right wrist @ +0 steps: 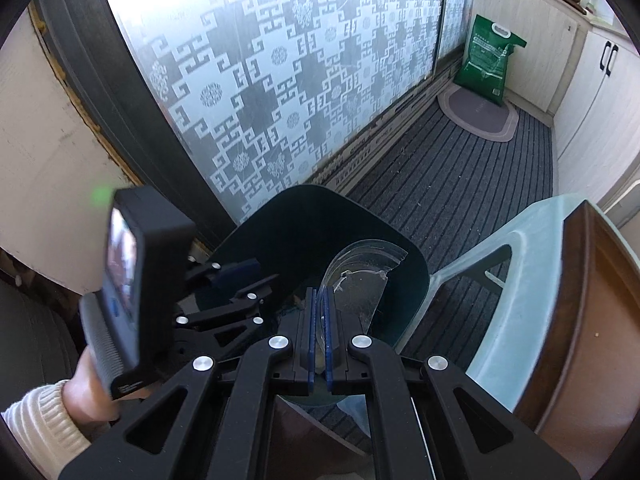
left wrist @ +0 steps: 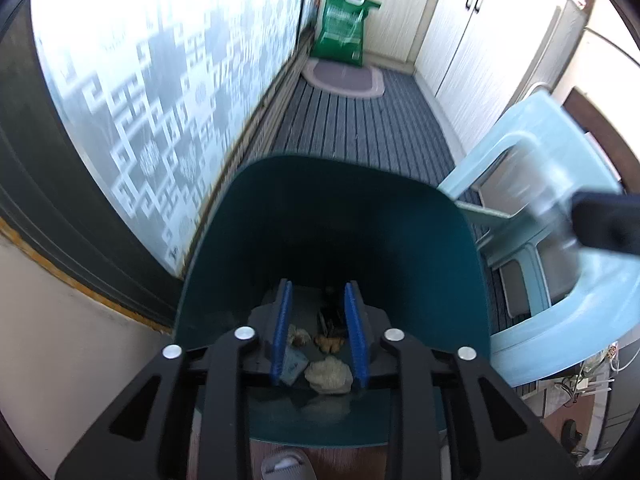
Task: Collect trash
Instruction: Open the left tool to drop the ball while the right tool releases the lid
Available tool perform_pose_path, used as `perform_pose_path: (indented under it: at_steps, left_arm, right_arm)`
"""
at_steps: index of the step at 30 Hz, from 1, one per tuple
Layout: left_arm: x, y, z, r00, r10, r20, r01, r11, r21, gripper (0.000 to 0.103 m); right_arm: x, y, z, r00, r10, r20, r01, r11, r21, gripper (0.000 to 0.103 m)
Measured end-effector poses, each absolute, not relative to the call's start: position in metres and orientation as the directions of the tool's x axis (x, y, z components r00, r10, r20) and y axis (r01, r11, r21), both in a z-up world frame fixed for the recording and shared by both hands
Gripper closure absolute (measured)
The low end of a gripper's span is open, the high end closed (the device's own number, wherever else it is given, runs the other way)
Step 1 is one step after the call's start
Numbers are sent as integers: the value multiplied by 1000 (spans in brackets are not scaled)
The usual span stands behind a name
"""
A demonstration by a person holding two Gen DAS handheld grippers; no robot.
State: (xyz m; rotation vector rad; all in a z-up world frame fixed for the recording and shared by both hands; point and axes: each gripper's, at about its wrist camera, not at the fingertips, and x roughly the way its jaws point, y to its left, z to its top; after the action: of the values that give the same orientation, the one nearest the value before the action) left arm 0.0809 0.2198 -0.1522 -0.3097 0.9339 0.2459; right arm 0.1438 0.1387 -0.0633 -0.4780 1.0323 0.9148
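A dark teal dustpan-like bin (left wrist: 332,216) fills the lower middle of the left wrist view; it also shows in the right wrist view (right wrist: 288,224). My left gripper (left wrist: 318,296) grips its near rim with blue pads (left wrist: 282,328) on either side. Inside lie crumpled paper (left wrist: 328,374), a small blue scrap (left wrist: 294,364) and brown bits (left wrist: 330,342). My right gripper (right wrist: 318,296) is shut on a broken clear plastic piece (right wrist: 360,280) held over the bin's opening. The plastic shows blurred at the right of the left wrist view (left wrist: 548,200).
A pale blue plastic chair (right wrist: 516,276) stands right of the bin. A patterned frosted glass door (right wrist: 280,80) runs along the left. Striped grey matting (right wrist: 460,184) covers the floor, with a green bag (right wrist: 486,64) and a small mat at the far end, beside white cabinets (right wrist: 592,92).
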Motion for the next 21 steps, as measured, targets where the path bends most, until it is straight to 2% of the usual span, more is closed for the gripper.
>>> perform_pose_path:
  at_steps: [3,11,17,21]
  left_arm:
    - [69,218,-132,639,102,-762,-324,935,-146,73]
    - [36,223,-82,764,177,-620,-338,929,-152,91]
    - [16,216,-48,836,185,-517,-315,933,-175,92]
    - [9,210,-34,856,187,-481,-304,936,-176,92]
  right_arm:
    - [143,143,-69,203,405,-892,-831,552,62,100]
    - [143,151,-77,191,394,-899,-830,553,66,100]
    - [143,162,-93,157,374,-914,-830,552,84,100]
    - [144,163,-110,125,341,-932,-829,552,91,100]
